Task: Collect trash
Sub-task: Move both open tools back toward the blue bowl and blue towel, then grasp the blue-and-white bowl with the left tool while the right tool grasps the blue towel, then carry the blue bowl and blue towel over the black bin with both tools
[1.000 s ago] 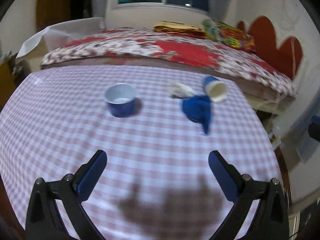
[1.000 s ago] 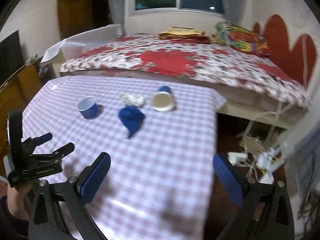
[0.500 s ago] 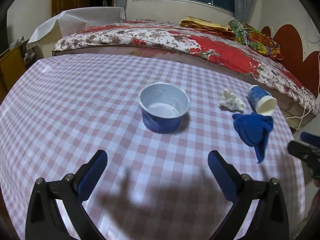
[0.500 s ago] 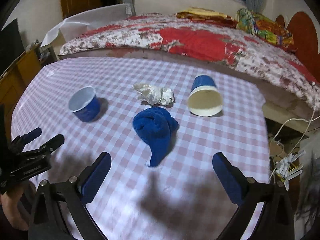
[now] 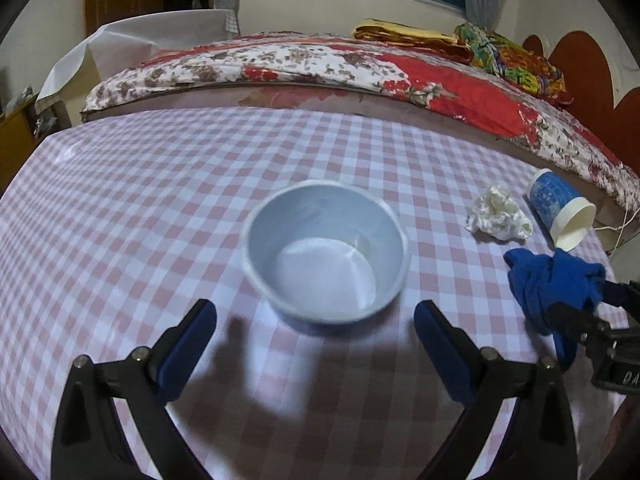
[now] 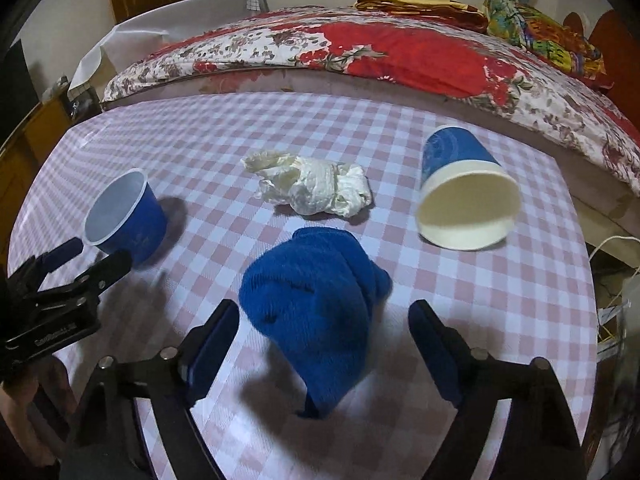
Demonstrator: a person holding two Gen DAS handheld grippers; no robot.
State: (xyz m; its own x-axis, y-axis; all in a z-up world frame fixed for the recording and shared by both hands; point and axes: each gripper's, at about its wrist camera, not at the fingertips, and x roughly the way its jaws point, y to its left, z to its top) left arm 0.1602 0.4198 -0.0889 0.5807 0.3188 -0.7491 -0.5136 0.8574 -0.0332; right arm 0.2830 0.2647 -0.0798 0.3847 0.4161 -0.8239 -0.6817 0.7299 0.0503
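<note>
Right wrist view: right gripper (image 6: 324,344) narrowing around cloth (image 6: 316,304) at bottom centre, not gripping; left gripper (image 5: 316,336) gaping before cup (image 5: 326,248).

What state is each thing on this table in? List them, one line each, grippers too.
Blue bowl: upright, empty, ahead of the left gripper.
Paper cup: tipped on its side, mouth toward the camera.
Crumpled tissue: balled up, lying loose.
Blue cloth: bunched, untouched, between the right gripper's fingers.
Left gripper: open, holding nothing.
Right gripper: open, jaws have just been closing, pads clear of the cloth.
</note>
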